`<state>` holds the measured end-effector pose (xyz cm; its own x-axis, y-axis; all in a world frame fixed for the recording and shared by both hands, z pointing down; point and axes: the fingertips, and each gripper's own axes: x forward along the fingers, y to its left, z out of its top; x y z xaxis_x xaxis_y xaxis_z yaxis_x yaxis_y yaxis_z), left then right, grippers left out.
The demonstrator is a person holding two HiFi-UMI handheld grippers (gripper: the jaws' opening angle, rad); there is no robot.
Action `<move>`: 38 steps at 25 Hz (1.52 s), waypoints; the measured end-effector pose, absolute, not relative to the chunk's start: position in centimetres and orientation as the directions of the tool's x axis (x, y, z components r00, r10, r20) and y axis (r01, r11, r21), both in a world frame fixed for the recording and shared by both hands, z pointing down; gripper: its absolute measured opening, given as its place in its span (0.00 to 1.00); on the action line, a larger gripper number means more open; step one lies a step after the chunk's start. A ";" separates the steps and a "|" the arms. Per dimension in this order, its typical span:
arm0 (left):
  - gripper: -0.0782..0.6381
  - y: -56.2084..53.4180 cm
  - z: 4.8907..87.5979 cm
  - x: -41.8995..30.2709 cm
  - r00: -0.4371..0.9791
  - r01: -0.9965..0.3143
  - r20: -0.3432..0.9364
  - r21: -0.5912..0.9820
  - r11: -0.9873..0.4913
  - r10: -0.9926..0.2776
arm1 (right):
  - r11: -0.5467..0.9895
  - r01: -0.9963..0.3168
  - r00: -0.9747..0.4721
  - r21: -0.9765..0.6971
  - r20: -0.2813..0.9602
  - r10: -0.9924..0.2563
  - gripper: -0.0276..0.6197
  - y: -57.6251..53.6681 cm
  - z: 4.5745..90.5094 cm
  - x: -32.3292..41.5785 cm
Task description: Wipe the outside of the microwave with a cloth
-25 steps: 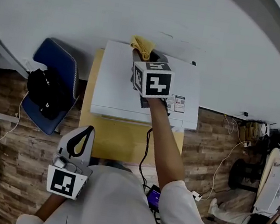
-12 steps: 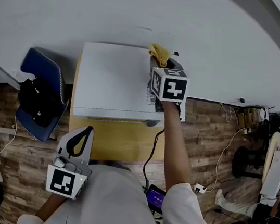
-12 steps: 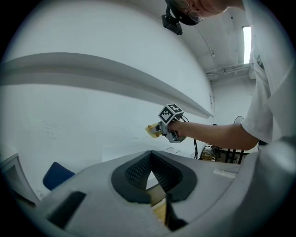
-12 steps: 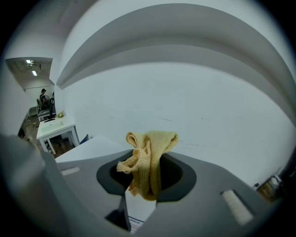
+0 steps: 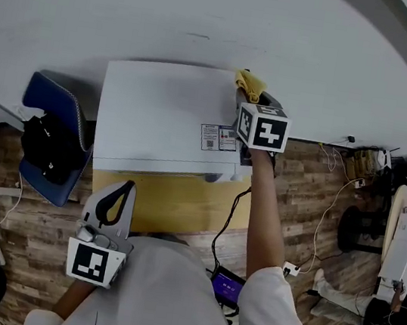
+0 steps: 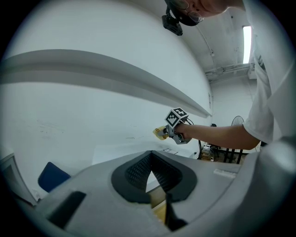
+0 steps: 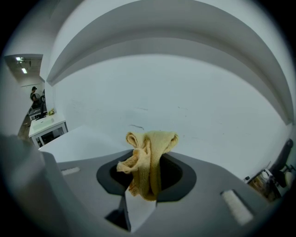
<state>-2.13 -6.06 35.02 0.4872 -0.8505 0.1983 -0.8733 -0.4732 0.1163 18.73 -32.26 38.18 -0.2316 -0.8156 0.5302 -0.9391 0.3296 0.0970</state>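
The white microwave (image 5: 161, 113) stands on a wooden table, its flat top facing me. My right gripper (image 5: 250, 96) is shut on a crumpled yellow cloth (image 5: 250, 83) and holds it at the back right corner of the microwave's top, close to the wall. In the right gripper view the cloth (image 7: 149, 157) bulges up out of the shut jaws, with the microwave top (image 7: 78, 139) to the left. My left gripper (image 5: 130, 189) hangs shut and holds nothing, close to my body in front of the table. The left gripper view shows the microwave (image 6: 125, 155) and the cloth (image 6: 160, 133) ahead.
The wooden table (image 5: 174, 203) juts out in front of the microwave. A blue chair (image 5: 52, 172) with a black bag on it stands to the left. A black cable (image 5: 226, 223) hangs down the table's right side. The white wall (image 5: 210, 21) runs right behind the microwave.
My right gripper has slid the cloth to the right along the back of the microwave's top, from the left part to the right corner. The left gripper has stayed put.
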 end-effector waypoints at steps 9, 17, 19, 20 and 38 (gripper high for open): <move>0.10 -6.5 35.3 -0.3 0.510 -0.860 0.202 0.112 -0.498 -0.836 | 0.291 -0.943 -0.158 0.163 0.550 -0.820 0.23 -32.0 39.8 22.7; 0.09 -6.1 35.7 -0.1 0.503 -0.864 0.221 0.103 -0.493 -0.836 | 0.290 -0.930 -0.119 0.228 0.558 -0.821 0.23 -31.8 41.5 23.1; 0.10 -5.9 35.8 -0.2 0.500 -0.866 0.223 0.104 -0.489 -0.837 | 0.285 -0.938 -0.132 0.198 0.555 -0.821 0.23 -31.8 41.8 22.9; 0.09 -5.8 35.8 -0.3 0.498 -0.867 0.224 0.106 -0.487 -0.838 | 0.283 -0.940 -0.134 0.193 0.554 -0.822 0.23 -31.7 41.9 22.8; 0.09 -5.1 36.5 -2.7 0.488 -0.873 0.238 0.123 -0.472 -0.840 | 0.258 -0.953 -0.131 0.157 0.555 -0.821 0.23 -31.5 42.1 20.6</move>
<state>-2.69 -5.14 36.49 0.4876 -0.8400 0.2380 -0.8730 -0.4718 0.1233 20.60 -31.49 42.15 -0.1310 -0.8212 0.5554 -0.9532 0.2583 0.1570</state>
